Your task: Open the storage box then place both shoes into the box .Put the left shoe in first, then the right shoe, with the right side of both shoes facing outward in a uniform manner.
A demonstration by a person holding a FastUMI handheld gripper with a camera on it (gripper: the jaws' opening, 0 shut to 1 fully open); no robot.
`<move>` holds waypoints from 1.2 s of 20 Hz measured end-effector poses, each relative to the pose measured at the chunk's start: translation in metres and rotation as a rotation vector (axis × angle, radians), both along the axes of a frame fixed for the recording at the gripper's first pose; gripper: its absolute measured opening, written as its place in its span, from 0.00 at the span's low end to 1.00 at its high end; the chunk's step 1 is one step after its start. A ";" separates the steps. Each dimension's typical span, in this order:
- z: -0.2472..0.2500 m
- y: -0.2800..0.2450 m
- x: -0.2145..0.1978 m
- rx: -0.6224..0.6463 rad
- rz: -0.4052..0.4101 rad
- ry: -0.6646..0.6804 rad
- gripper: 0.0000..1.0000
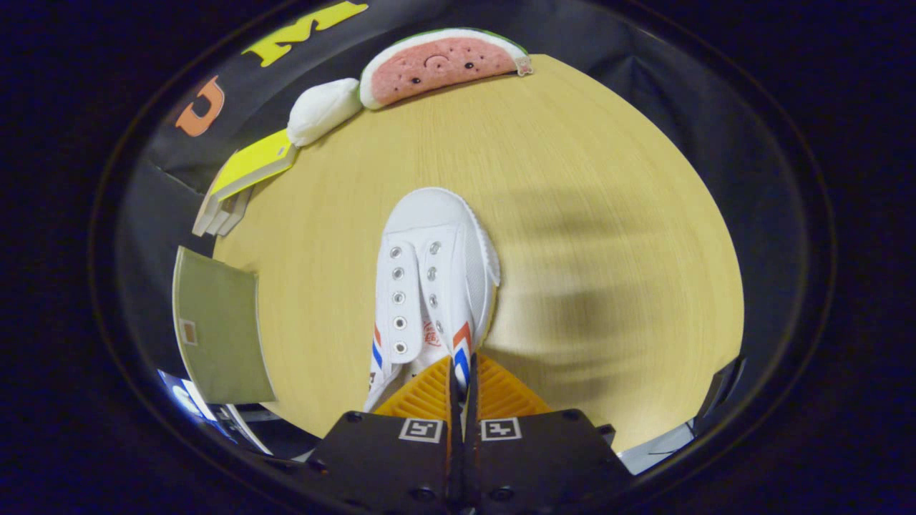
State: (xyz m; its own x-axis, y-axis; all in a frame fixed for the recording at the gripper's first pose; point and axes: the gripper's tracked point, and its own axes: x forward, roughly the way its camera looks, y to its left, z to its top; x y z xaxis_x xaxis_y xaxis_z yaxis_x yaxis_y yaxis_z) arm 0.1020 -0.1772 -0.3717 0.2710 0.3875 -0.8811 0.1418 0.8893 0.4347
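Off the counter's (572, 214) left edge lay a flat olive-green book (218, 325), and farther along that edge a stack of books with a yellow cover (247, 175) jutted over the rim. Beside the stack, at the far left corner, sat a white plush toy (323, 111), touching a watermelon-slice plush (440, 66) that rested on the far edge.

Near the middle of the counter, closer to the near edge, a white canvas shoe (433, 279) with red and blue stripes pointed its toe toward the far edge. The gripper (461, 383) had its jaws drawn nearly together, clamped on the shoe's right side wall at the heel end, one finger inside the opening and one outside. Whether the sole rested on the counter or hung just above it could not be told. To the right, soft shadows fell across the bare wood.
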 end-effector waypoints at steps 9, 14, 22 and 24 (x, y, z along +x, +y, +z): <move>0.115 0.091 -0.031 0.125 0.009 -0.083 0.05; 0.214 0.174 -0.050 0.149 0.046 -0.175 0.05; 0.262 0.321 -0.069 0.123 0.101 -0.126 0.06; 0.246 0.343 -0.065 0.073 0.117 -0.092 0.05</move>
State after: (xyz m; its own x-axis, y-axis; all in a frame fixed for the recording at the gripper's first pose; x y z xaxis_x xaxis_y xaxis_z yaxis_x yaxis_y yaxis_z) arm 0.0372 0.1655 -0.1261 0.2987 0.4836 -0.8227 -0.0046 0.8628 0.5055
